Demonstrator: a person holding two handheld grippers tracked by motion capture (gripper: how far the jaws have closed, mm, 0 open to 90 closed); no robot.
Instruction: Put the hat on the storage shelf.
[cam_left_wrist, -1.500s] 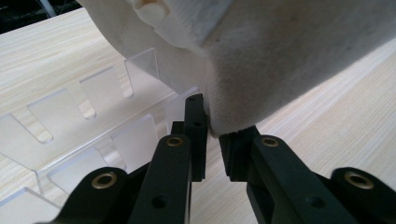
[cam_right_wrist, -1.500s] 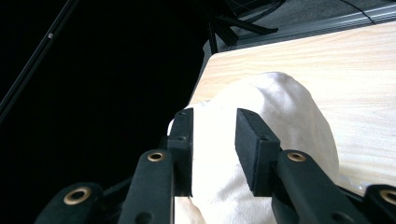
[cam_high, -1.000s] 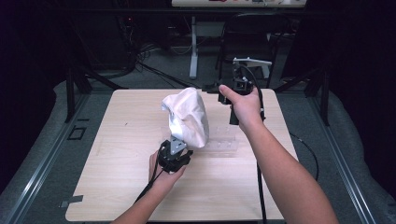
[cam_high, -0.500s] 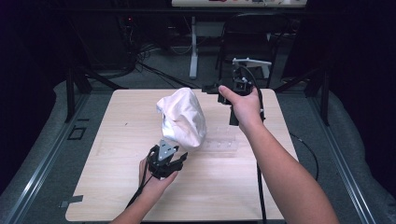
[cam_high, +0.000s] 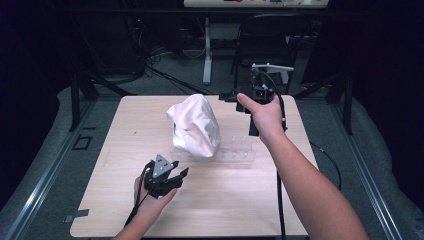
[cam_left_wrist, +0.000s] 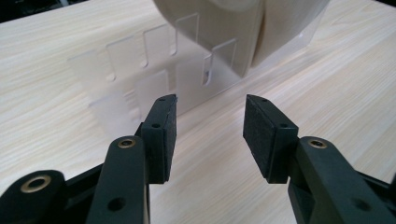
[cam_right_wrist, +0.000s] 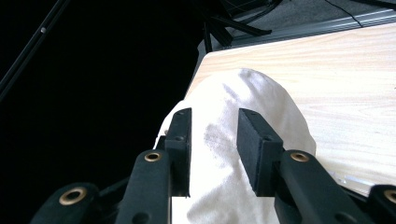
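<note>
Nearest the person, in front of the white cloth (cam_high: 195, 126), the left gripper (cam_high: 167, 176) has just been opening; its jaws stand apart with nothing between them. The cloth stands in a heap on a clear plastic rack (cam_high: 235, 155) on the table (cam_high: 110, 150). Behind the cloth, the right gripper (cam_high: 235, 96) is spread, holding nothing.

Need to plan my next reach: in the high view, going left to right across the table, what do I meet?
Left gripper, black, jaws open and holding nothing → white cloth bundle standing on the clear slotted plastic rack → right gripper, black, held up at the far edge of the light wooden table.
</note>
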